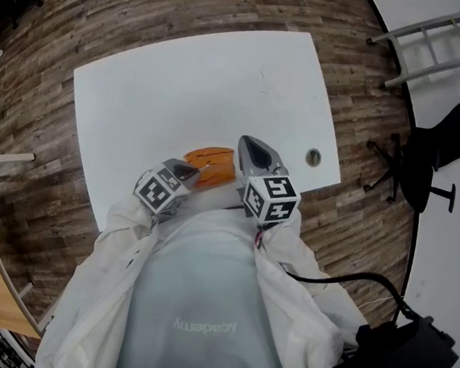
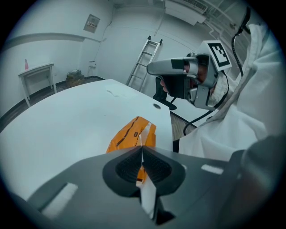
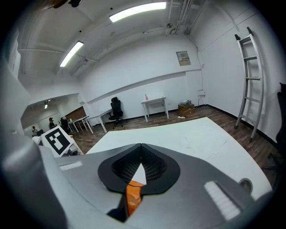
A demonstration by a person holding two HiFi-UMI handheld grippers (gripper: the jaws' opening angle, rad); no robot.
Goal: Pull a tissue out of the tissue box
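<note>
Two-handed, leaning over a white table (image 1: 183,86) and filling the middle of the head view with it. Holding the left gripper (image 1: 189,170) at lower centre-left, tips over the left end of the tissue box (image 1: 210,165). Clamping that gripper's jaws tight on a white tissue (image 2: 147,197), seen in the left gripper view running from the box's opening back between the pads. Showing the orange box lying flat on the table just below frame centre, between both tools. Holding the right gripper (image 1: 248,147) just right of the box, jaws pressed together with nothing pinched, orange showing through the gap beneath them in the right gripper view. Showing a ladder (image 1: 446,38) at upper right and a black office chair (image 1: 443,151) below it.
</note>
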